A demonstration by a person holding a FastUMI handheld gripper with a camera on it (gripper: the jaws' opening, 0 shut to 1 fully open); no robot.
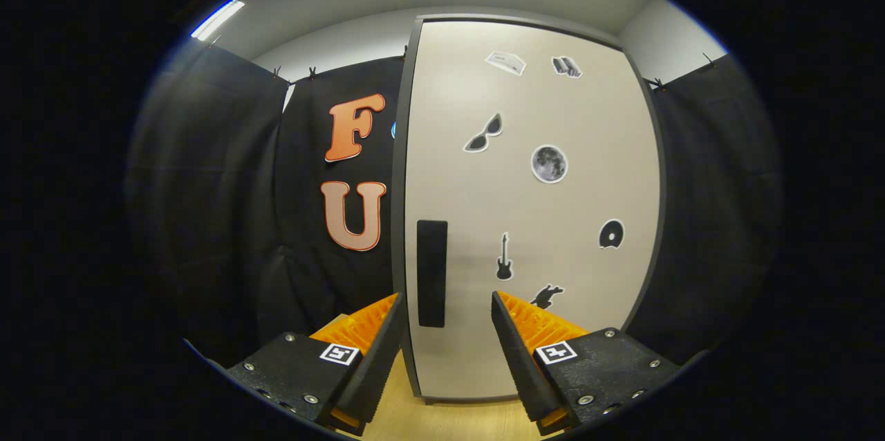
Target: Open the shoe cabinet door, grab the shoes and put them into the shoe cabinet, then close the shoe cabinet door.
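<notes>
The shoe cabinet (553,220) stands straight ahead, tall and pale with a dark frame, and its door is shut. Several small stickers dot the door. A black vertical handle (431,273) sits near the door's left edge, low down. My gripper (447,303) is open, and its two fingers frame the lower end of the handle, which lies a little beyond the tips. Nothing is held between the fingers.
Black cloth walls (207,206) close in on the left and right of the cabinet. A light wooden floor (449,420) shows below the cabinet's foot, between the fingers.
</notes>
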